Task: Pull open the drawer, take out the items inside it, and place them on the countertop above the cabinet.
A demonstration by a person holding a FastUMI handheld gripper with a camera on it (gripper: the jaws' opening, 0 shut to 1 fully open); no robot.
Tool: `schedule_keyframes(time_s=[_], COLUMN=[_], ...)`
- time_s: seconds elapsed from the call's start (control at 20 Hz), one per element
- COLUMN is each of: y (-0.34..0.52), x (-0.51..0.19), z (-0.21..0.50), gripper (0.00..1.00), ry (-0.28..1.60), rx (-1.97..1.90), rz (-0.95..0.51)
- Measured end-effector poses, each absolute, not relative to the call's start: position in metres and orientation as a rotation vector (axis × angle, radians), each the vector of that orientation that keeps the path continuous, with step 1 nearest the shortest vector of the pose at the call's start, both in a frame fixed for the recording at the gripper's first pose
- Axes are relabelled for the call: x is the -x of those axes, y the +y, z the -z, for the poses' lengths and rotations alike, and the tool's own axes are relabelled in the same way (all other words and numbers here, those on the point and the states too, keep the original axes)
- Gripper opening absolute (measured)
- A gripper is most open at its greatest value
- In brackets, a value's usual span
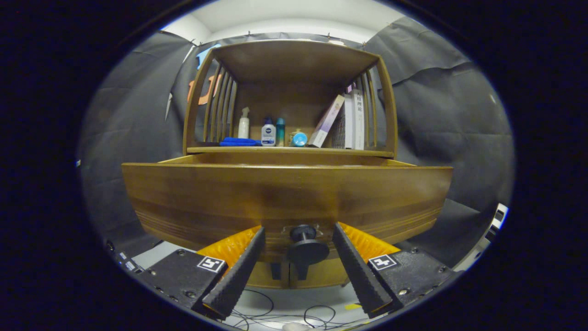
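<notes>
- The drawer (285,195) is brown wood with grooved lines along its lower front; it stands pulled out from the cabinet, below the table (289,150).
- Its dark round knob (307,248) sits low on the drawer's front, at the middle.
- The hand-held gripper (298,248) is open, one finger on either side of the knob, neither touching it.
- Above the drawer, the table carries bottles (268,133) and books (349,122).

On the shelf I see a white spray bottle (244,123), two small bottles (268,133), a blue cloth (239,142), a round blue tub (299,139) and leaning books (353,120), with cables (285,315) below.
</notes>
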State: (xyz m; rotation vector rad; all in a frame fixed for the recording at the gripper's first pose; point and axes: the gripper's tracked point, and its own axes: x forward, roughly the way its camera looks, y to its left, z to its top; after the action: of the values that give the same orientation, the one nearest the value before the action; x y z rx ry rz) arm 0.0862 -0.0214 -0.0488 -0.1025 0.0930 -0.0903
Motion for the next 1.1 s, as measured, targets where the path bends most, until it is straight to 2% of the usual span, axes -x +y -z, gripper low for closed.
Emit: schedule_keyframes(time_s=[0.75, 1.1], y=[-0.018, -0.020], x=[-0.220, -0.254], z=[0.027, 0.024], gripper=[0.99, 0.99], ry=[0.096, 0.092], rx=[0.100, 0.105], rz=[0.081, 0.073])
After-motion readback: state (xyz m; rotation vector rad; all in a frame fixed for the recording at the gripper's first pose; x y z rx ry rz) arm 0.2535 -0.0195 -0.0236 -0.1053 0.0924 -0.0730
